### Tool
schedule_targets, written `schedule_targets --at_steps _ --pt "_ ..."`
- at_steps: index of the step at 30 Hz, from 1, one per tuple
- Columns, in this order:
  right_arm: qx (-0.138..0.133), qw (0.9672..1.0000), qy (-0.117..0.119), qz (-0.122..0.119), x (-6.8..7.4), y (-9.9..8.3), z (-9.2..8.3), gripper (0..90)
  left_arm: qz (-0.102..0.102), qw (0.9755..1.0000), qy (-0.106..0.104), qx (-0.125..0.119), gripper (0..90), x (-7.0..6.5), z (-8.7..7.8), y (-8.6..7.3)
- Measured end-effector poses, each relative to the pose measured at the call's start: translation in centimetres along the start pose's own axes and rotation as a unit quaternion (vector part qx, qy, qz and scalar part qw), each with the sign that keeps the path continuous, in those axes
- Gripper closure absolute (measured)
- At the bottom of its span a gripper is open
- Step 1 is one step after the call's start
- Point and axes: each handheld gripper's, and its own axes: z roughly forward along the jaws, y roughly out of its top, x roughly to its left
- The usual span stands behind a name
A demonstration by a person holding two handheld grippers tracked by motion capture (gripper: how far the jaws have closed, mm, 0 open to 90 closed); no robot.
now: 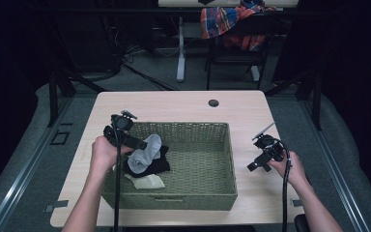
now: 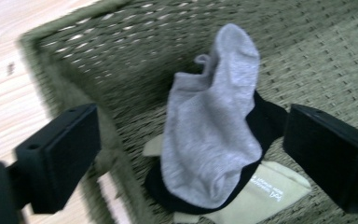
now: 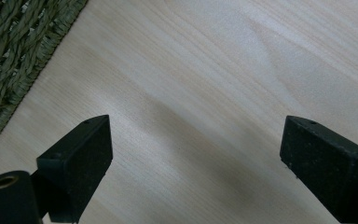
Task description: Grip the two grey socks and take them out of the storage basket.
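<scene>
Grey sock (image 2: 209,121) on sock pile in wicker basket (image 1: 207,193), both hand-held grippers (image 2: 191,154) (image 3: 196,163) wide open, empty

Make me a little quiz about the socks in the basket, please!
1. True or false: the grey sock lies on top of the black sock.
2. Which colour is the bottom sock: A red, B cream, C blue?
3. What lies under the right gripper?

Key: 1 true. 2 B. 3 the bare wooden table, beside the woven basket; the left gripper hangs open over the socks.
</scene>
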Motion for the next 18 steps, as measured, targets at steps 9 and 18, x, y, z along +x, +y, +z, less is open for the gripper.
schedule_targets --at_steps 9,18 --pt "-0.015 0.9998 0.003 0.012 0.1 -0.2 0.2 9.0 0.023 0.9994 -0.012 0.022 35.3 -0.8 1.9 0.7" --pt "-0.006 1.0000 -0.003 0.004 0.1 -0.1 0.2 9.1 0.038 0.9984 -0.009 0.041 59.1 -0.9 3.4 0.5"
